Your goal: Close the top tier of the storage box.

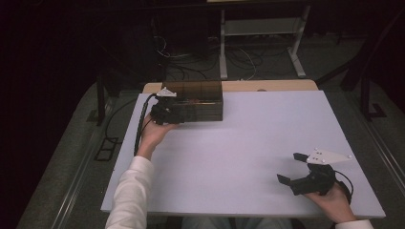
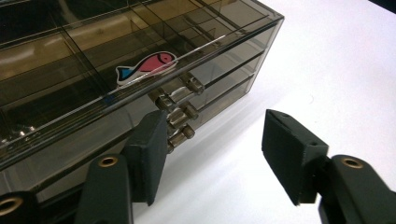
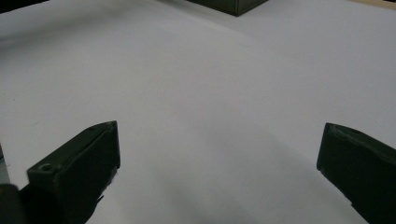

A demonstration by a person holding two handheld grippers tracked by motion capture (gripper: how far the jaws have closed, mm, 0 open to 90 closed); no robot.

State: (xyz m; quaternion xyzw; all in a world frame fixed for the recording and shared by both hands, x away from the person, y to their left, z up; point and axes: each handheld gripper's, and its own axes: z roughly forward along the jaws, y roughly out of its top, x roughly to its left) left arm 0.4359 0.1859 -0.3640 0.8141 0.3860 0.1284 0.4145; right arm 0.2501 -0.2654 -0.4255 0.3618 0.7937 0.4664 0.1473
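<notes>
A smoky see-through drawer box (image 1: 198, 101) stands at the back of the white table (image 1: 248, 143), left of centre. In the left gripper view the drawer box (image 2: 93, 60) carries a pink and blue fish sticker (image 2: 145, 67) on its top front edge, and small clear knobs (image 2: 180, 109) stick out of its stacked drawer fronts. My left gripper (image 1: 167, 112) (image 2: 215, 158) is open at the box's front left corner, its left jaw just in front of the lower knobs, touching nothing I can tell. My right gripper (image 1: 292, 168) (image 3: 217, 158) rests open and empty low over the table's near right part.
A wooden board edge (image 1: 267, 86) shows behind the table. Cables (image 1: 239, 57) and a metal stand's legs (image 1: 296, 57) lie on the dark floor beyond. A corner of the drawer box (image 3: 233, 5) shows at the top of the right gripper view.
</notes>
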